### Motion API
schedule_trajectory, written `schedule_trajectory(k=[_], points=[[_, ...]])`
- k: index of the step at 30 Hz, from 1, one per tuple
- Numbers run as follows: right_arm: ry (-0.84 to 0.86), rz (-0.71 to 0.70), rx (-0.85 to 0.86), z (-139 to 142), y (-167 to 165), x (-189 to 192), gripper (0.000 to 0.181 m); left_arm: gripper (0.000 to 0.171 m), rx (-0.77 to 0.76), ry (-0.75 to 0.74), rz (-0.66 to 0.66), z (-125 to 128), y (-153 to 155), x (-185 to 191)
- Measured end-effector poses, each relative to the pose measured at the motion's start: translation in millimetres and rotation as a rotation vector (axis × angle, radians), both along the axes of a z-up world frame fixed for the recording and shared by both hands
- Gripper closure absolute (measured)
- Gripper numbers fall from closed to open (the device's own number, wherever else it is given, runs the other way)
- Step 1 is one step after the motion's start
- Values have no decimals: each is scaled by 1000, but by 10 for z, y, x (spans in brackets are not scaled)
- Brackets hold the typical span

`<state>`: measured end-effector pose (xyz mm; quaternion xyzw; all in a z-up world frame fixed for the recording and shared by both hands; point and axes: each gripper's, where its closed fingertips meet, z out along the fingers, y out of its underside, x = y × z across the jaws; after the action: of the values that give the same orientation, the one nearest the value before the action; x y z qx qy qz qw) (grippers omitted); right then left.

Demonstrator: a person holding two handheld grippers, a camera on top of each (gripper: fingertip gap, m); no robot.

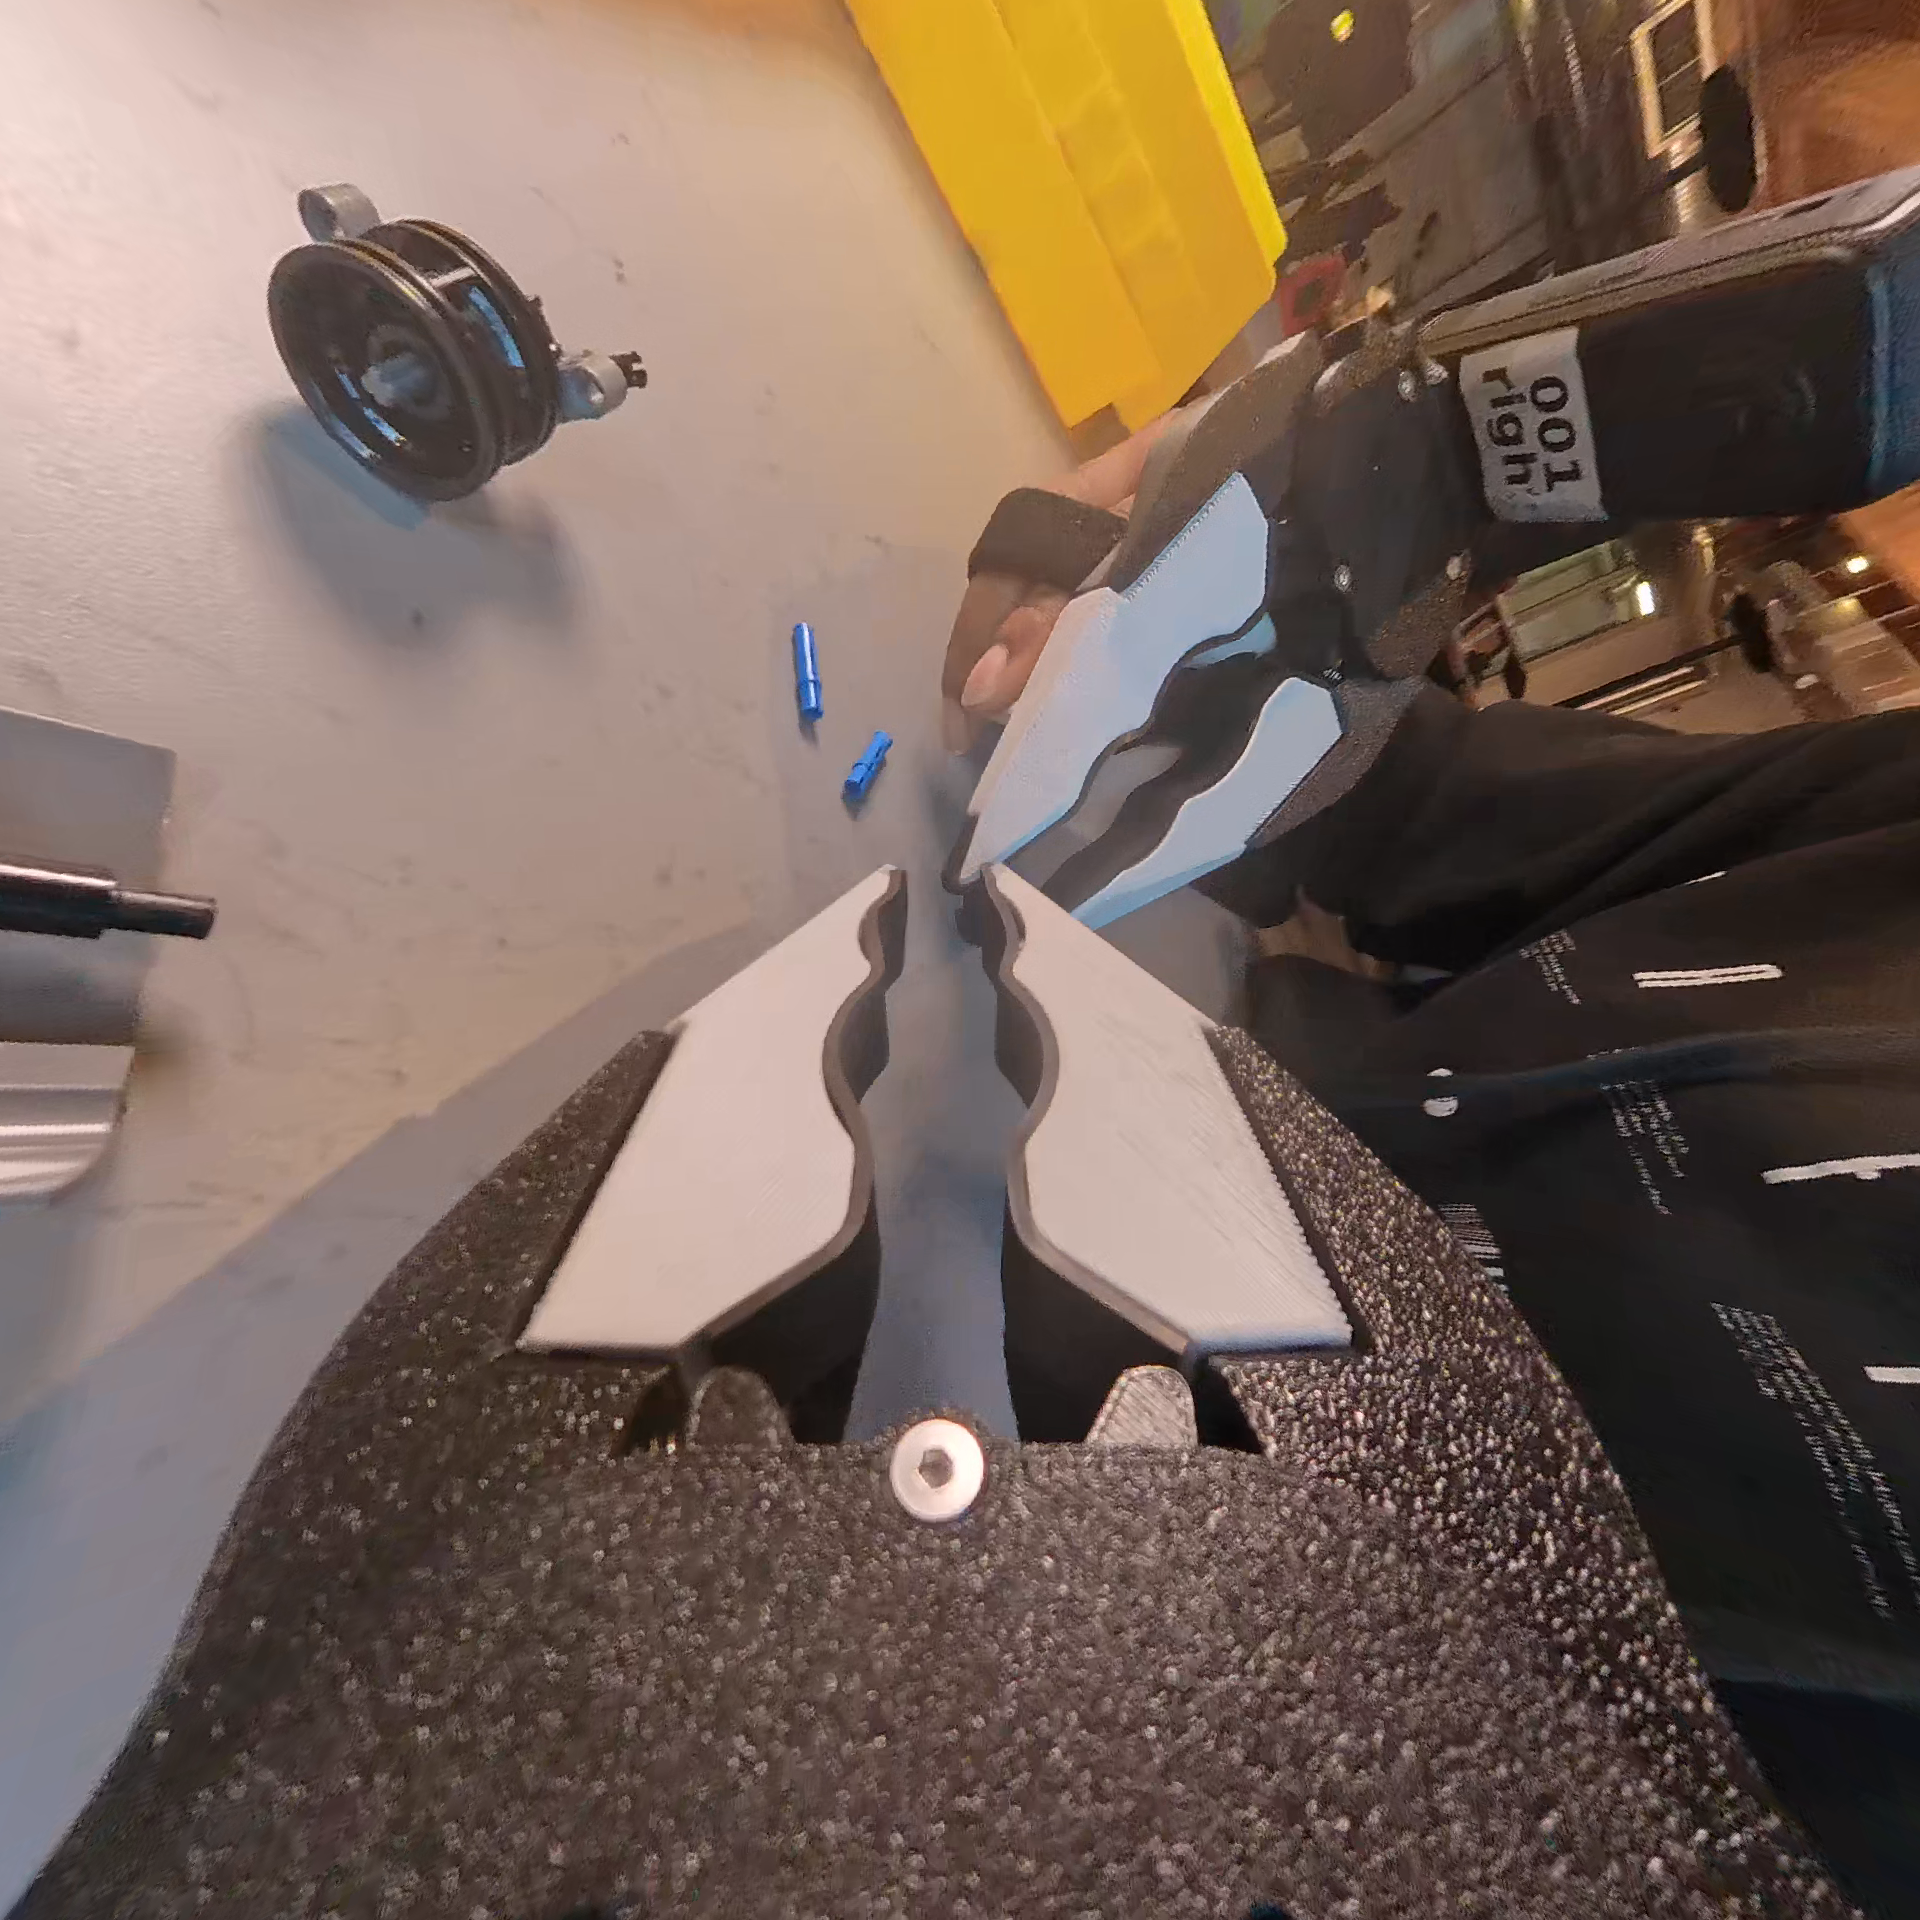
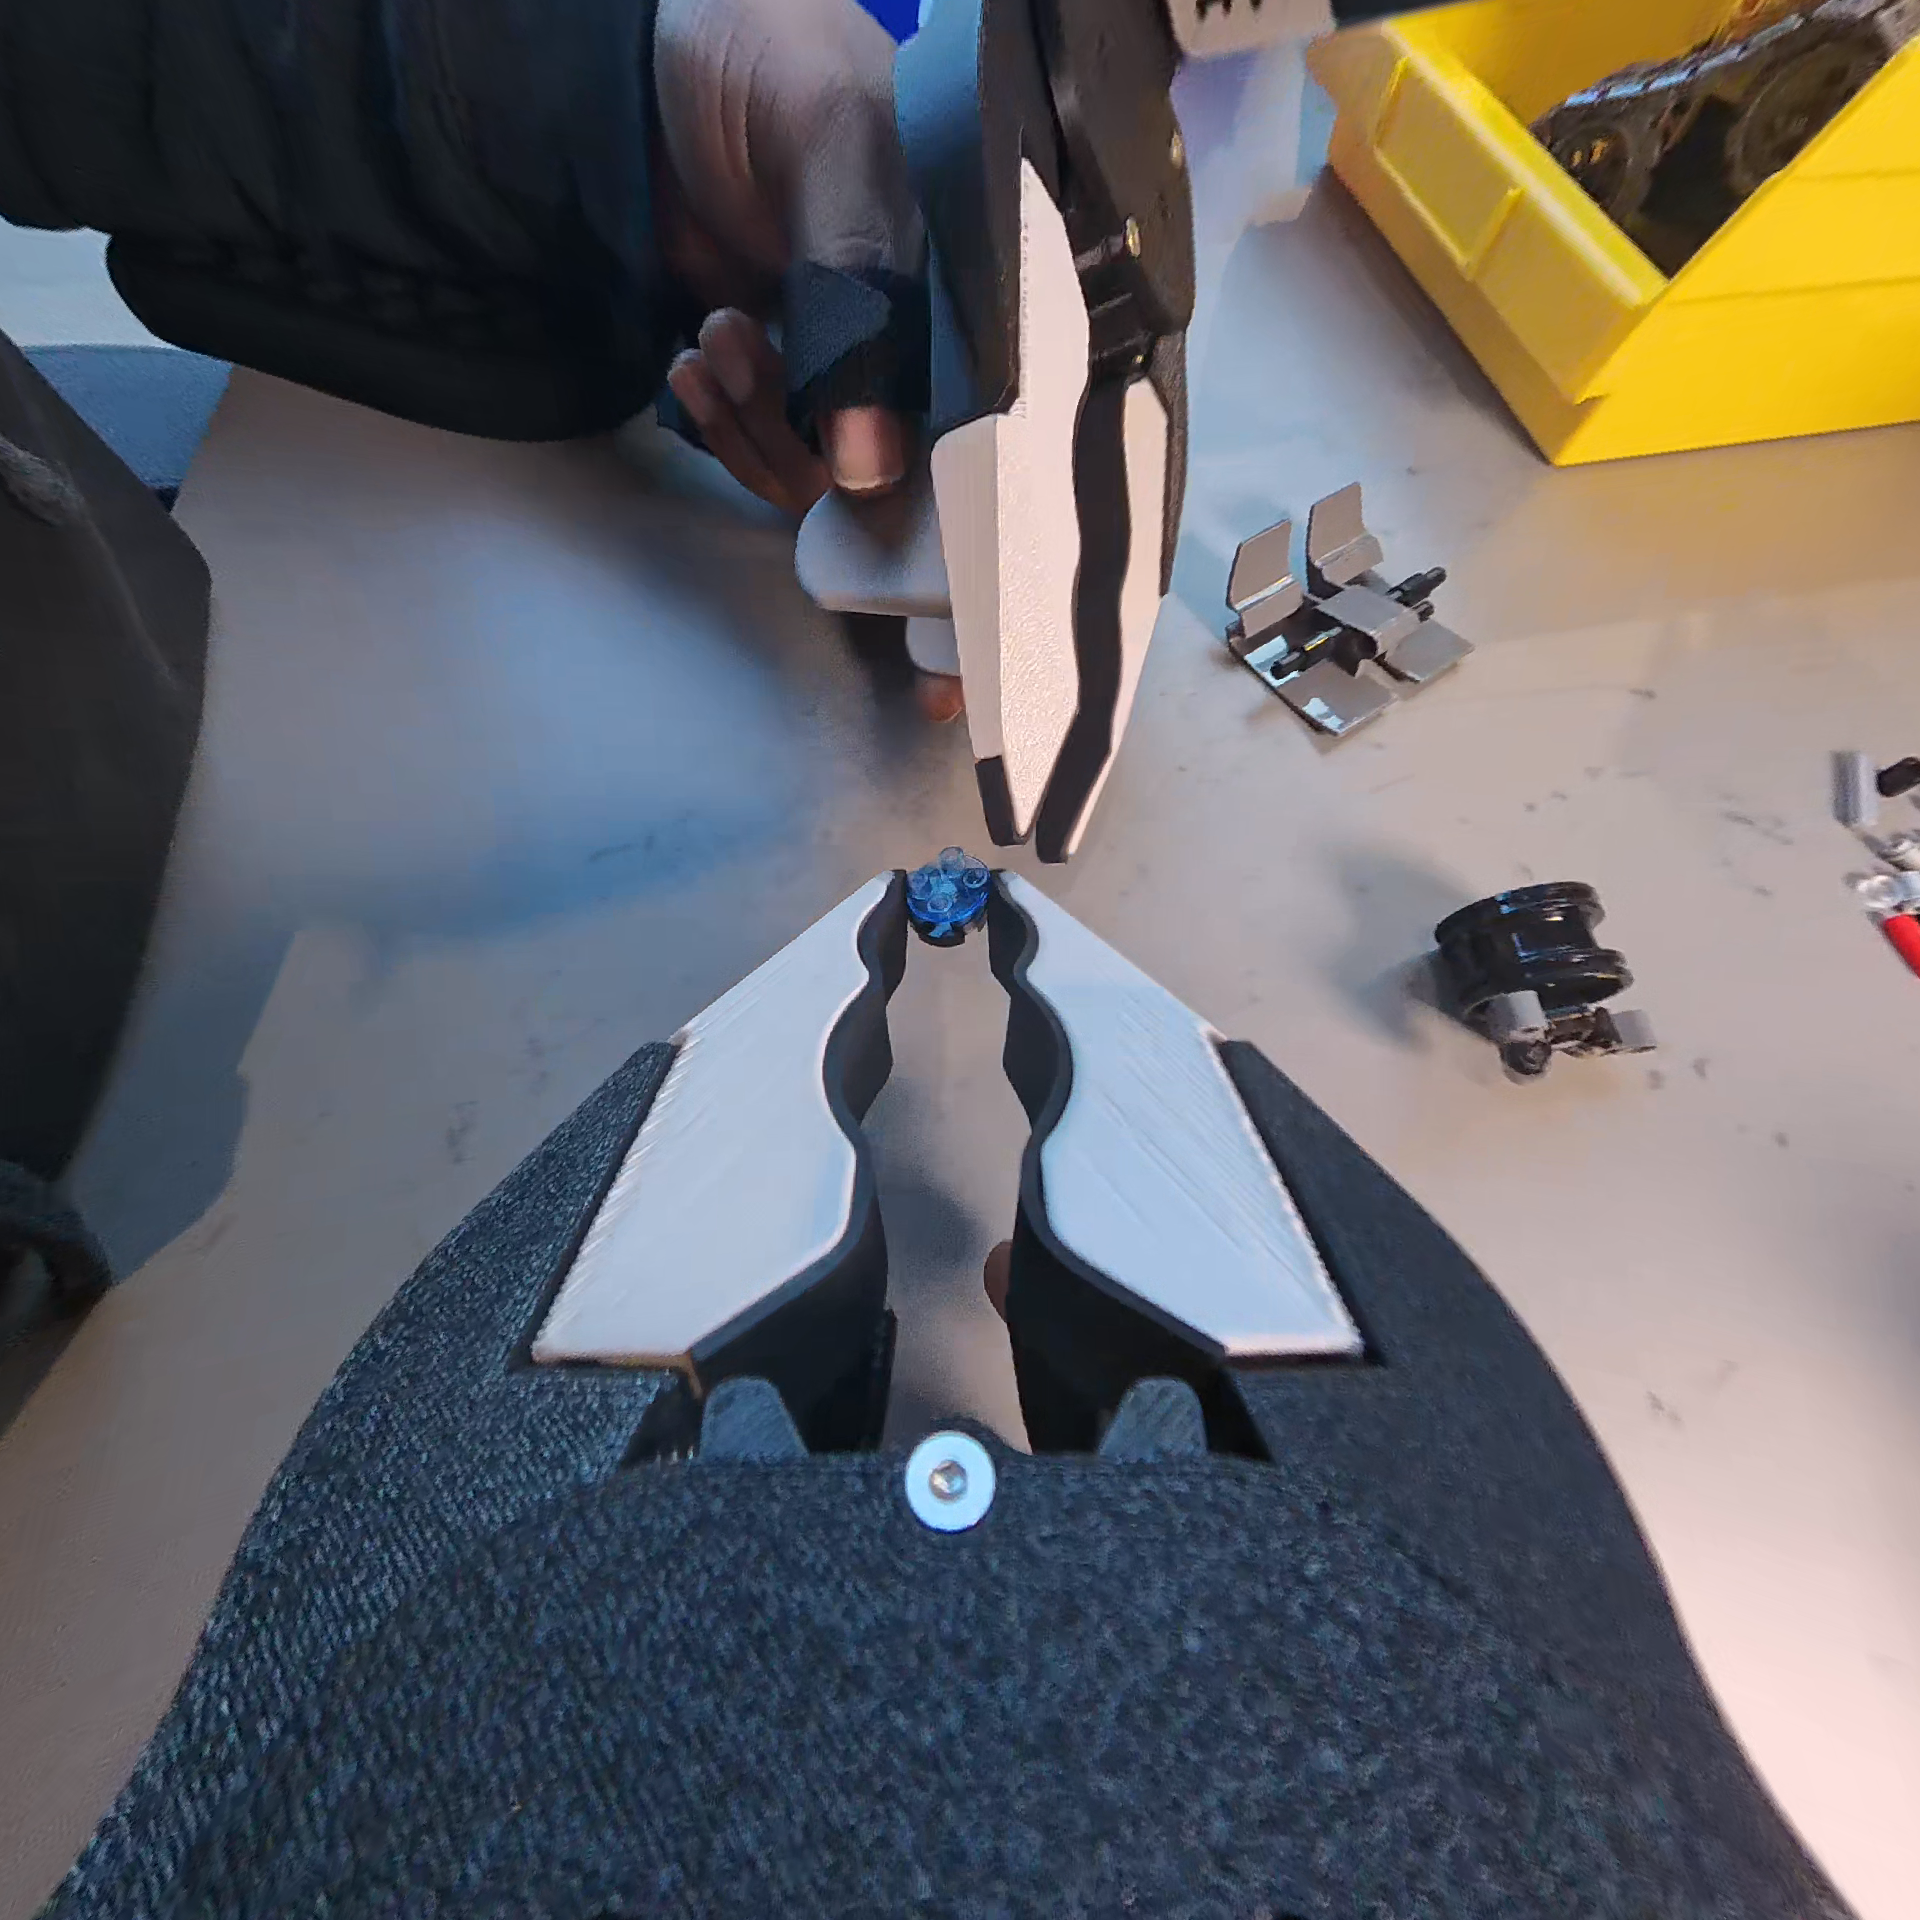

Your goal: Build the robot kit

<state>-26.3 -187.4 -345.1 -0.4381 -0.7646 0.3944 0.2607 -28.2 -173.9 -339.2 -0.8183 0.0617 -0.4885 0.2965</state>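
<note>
In the left wrist view, the left gripper [image 1: 943, 883] points toward twelve o'clock over a pale grey table [image 1: 499, 644], its jaws parted by a narrow gap with nothing clearly between them; a small dark shape sits against the inner edge of the right fingertip, too blurred to name. The right gripper [image 1: 971, 868] comes in from two o'clock, its tips almost meeting the left gripper's, held by a hand [image 1: 1023, 613] in a black fingerless glove. A white label with printed writing [image 1: 1527, 436] sits on that gripper's body. Two small blue pins [image 1: 807, 670] lie on the table at eleven o'clock from the tips, close together. A black pulley-like wheel with grey brackets [image 1: 405, 343] lies well apart at ten o'clock, and a yellow bin [image 1: 1101, 187] stands at one o'clock. In the right wrist view, the right gripper [image 2: 943, 902] has its jaws closed onto a small translucent blue round studded piece [image 2: 941, 902] at the tips, held above the table. The left gripper [image 2: 1023, 836] hangs tips down from twelve o'clock, just beside the blue piece; whether it touches it I cannot tell. A grey metal clip assembly [image 2: 1340, 613] lies at two o'clock, the black wheel [image 2: 1527, 966] at three o'clock, and the yellow bin [image 2: 1621, 312], holding dark parts, at one o'clock.
</note>
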Motion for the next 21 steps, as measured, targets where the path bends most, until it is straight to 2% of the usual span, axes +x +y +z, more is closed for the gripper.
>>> schedule_trajectory(k=[11, 21], points=[[-159, -10, 0, -166, -67, -42, 166, 153, 95, 192, 43, -13, 63, -293], [-292, -25, 14, -261, -78, 2, 165, 152, 134, 346, -53, -159, -23, -248]])
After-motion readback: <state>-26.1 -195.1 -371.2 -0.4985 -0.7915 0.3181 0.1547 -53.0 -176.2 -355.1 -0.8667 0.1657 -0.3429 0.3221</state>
